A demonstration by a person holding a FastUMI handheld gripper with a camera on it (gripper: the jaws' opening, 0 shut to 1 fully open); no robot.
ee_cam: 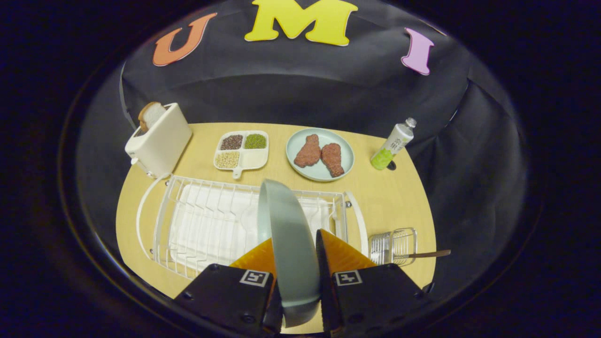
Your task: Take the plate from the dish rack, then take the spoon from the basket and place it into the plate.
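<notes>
Pale wood makes up the rounded worktop (389, 202), which carries one white wire dish rack (211, 220). Standing on edge over the rack, one grey-green round plate (288, 234) is clamped between the two fingers of the claw (295, 244), which is closed to the plate's thickness. Beyond the rack sit one white toaster (159, 141) holding one bread slice, one light-blue plate with two meat pieces (320, 154), and one white four-section tray of grains (242, 149). One small wire basket (393, 245) beside the rack holds one metal spoon (425, 254), and one green bottle (392, 144) stands farther back.
</notes>
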